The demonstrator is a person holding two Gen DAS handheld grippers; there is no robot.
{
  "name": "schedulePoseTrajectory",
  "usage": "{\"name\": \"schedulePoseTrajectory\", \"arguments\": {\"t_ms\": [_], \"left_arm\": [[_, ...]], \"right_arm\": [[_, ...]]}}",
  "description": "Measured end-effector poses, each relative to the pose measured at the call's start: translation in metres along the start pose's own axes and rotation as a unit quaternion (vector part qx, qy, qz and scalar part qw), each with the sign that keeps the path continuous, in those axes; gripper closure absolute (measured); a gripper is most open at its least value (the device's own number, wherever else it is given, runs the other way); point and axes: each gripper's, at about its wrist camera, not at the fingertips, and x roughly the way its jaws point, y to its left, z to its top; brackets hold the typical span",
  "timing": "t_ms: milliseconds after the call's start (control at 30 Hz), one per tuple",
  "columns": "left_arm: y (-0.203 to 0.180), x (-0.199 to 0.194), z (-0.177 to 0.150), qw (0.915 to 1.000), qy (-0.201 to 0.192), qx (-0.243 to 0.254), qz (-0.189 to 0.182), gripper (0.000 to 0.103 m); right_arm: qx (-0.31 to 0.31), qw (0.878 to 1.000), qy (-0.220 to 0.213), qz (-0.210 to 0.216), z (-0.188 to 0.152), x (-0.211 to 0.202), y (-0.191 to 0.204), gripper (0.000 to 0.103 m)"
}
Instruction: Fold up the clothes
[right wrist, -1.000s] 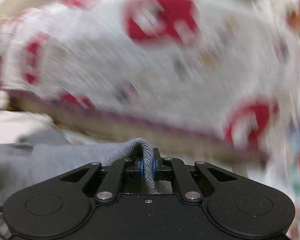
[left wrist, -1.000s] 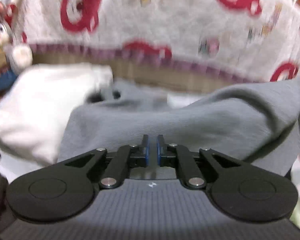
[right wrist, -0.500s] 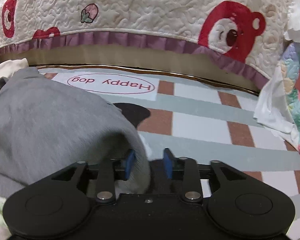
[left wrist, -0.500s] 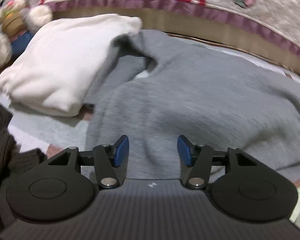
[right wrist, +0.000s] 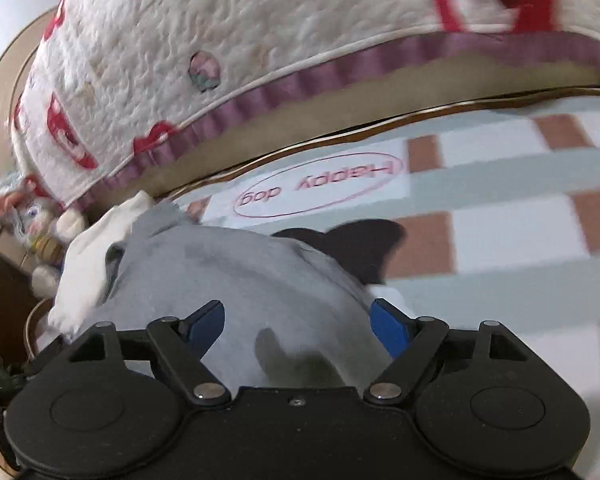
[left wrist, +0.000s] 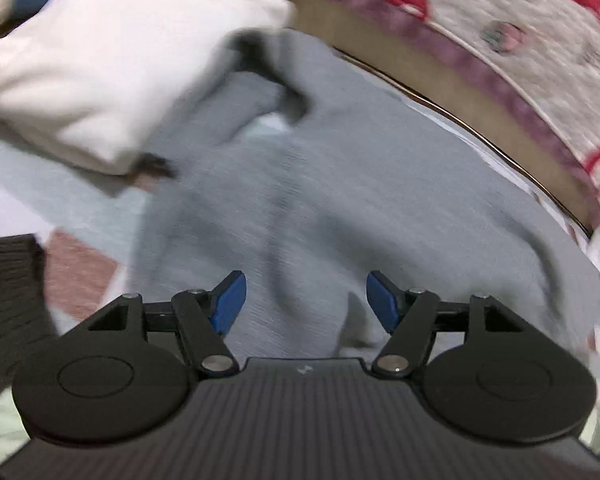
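Since half a second ago you have spread both pairs of tongs wider, and the right one has slipped off the fold of cloth it was beside. Your left gripper (left wrist: 302, 300) now stands with its blue pads far apart and nothing between them, hovering over the grey sweater (left wrist: 340, 200). Your right gripper (right wrist: 298, 326) is just as wide, its pads on either side of a hump of the same sweater (right wrist: 236, 276) without closing on it; whether they touch the cloth you cannot tell.

You see the sweater lying crumpled on the checked mat (right wrist: 500, 240), its far end touching the white garment (left wrist: 112, 64). Blur smears both views, so its folds and edges are hard to read, and its near part is hidden behind the gripper bodies. A dark shape (right wrist: 360, 244) on the mat is half covered by the sweater. The "Happy dog" print (right wrist: 320, 190) reads upside down. A quilt with red bears (right wrist: 260, 40) hangs behind, cut off at the top, and a stuffed toy (right wrist: 40, 224) sits at the left edge
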Motion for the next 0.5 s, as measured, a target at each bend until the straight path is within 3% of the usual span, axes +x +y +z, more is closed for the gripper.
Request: {"name": "schedulePoseTrajectory", "arguments": {"t_ms": [133, 200, 233, 267, 400, 500], "left_arm": [[0.003, -0.005, 0.000, 0.9996, -0.020, -0.004, 0.021, 0.037], [0.007, -0.007, 0.001, 0.9991, -0.028, -0.011, 0.029, 0.037], [0.009, -0.008, 0.002, 0.9988, -0.032, -0.015, 0.033, 0.037], [0.012, -0.009, 0.002, 0.9985, -0.036, -0.018, 0.037, 0.037], [0.020, -0.016, 0.006, 0.9966, -0.055, -0.031, 0.053, 0.037], [0.026, -0.017, 0.009, 0.9958, -0.061, -0.041, 0.055, 0.037]], "right_arm": [[-0.017, 0.999, 0.042, 0.004, 0.013, 0.052, 0.009, 0.019], [-0.021, 0.998, 0.043, 0.042, 0.005, 0.061, 0.021, 0.052], [-0.023, 0.997, 0.044, 0.061, 0.001, 0.065, 0.027, 0.075], [-0.025, 0.995, 0.046, 0.080, -0.004, 0.068, 0.034, 0.083], [-0.049, 0.983, 0.071, 0.160, -0.024, 0.048, 0.081, 0.087], [-0.067, 0.968, 0.122, 0.209, -0.049, 0.035, 0.114, 0.091]]}}
